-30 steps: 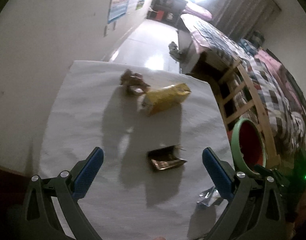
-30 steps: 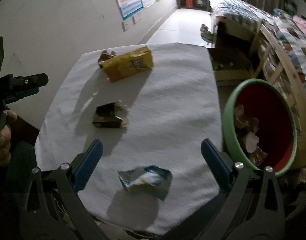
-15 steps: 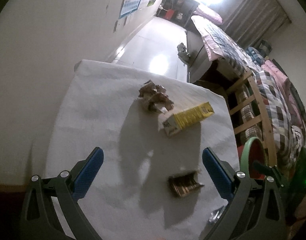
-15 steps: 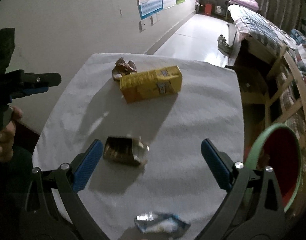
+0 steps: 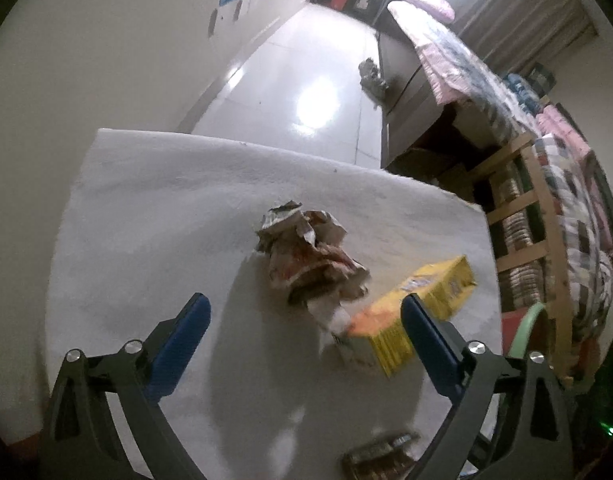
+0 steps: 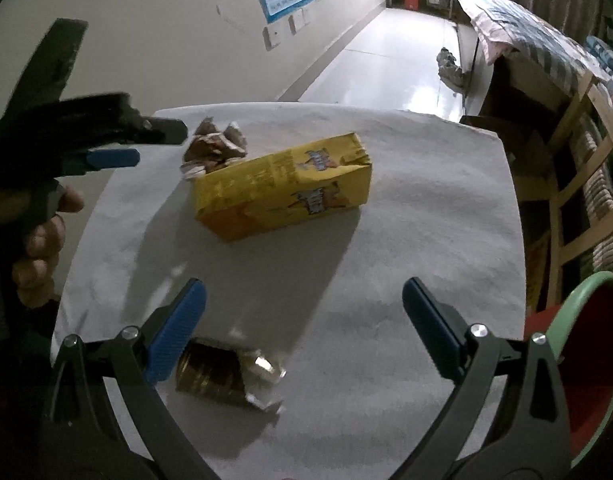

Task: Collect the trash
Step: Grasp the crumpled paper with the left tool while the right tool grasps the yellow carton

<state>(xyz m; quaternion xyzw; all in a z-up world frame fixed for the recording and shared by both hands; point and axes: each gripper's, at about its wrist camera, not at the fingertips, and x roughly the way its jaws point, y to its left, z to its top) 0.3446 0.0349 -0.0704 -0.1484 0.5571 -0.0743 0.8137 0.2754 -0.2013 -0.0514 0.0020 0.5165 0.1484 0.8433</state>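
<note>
A crumpled brown paper wad (image 5: 310, 260) lies on the white-clothed table (image 5: 154, 216), just ahead of my open, empty left gripper (image 5: 304, 320). A yellow carton (image 5: 410, 316) lies on its side to the wad's right; it also shows in the right wrist view (image 6: 282, 192), ahead of my open, empty right gripper (image 6: 302, 312). A flattened dark foil wrapper (image 6: 222, 376) lies by the right gripper's left finger. The wad (image 6: 214, 148) sits behind the carton. The left gripper (image 6: 114, 144) shows at the left, held by a hand.
A green-rimmed red bin (image 6: 586, 364) stands off the table's right edge. A wooden bed frame (image 5: 546, 240) with checked bedding lies beyond it. A wall (image 5: 86, 60) runs along the left. Tiled floor (image 5: 306, 80) stretches behind the table.
Both grippers moved forward over the table. The wad and carton are nearer to the left gripper. The foil wrapper is now at the right gripper's left finger; the blue-white wrapper has left view.
</note>
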